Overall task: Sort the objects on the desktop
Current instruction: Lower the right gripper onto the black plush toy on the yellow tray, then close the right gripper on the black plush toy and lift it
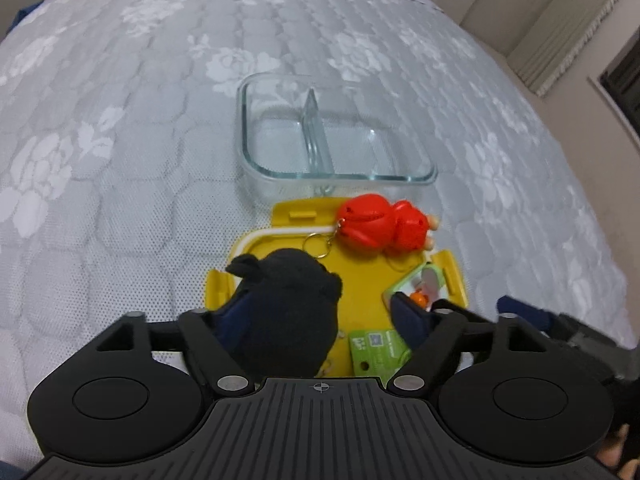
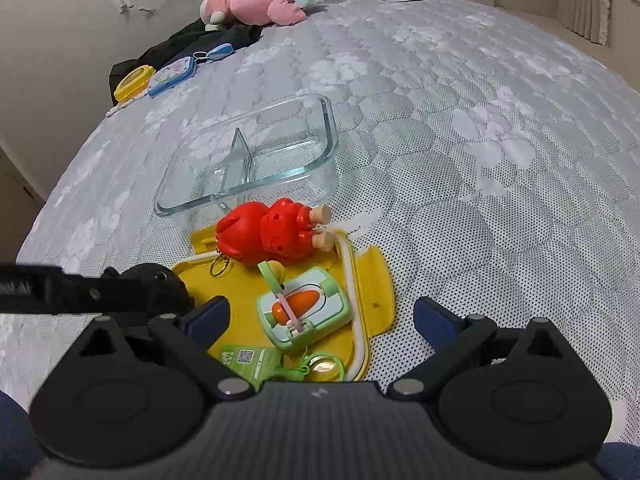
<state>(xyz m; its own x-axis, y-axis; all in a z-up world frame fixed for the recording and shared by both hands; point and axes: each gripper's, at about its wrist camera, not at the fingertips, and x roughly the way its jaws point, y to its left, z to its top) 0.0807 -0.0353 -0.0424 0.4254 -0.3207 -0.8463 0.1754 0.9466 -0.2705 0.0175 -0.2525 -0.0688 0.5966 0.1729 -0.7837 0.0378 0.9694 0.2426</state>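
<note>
Lying on yellow lid (image 2: 372,280): red figure keychain (image 2: 272,232) at far edge, green carrot toy (image 2: 306,310) in middle, green tag (image 2: 250,358) at near edge, black plush toy (image 1: 286,312) at left side. Lid on grey quilted mattress (image 2: 480,160), touching divided glass container (image 2: 256,160) beyond, both compartments bare. Left gripper (image 1: 320,316) jaws spread wide around black plush; contact unclear. Right gripper (image 2: 320,316) jaws wide apart, grasping nothing, over carrot toy. Pink plush (image 2: 256,0) far back on mattress.
</note>
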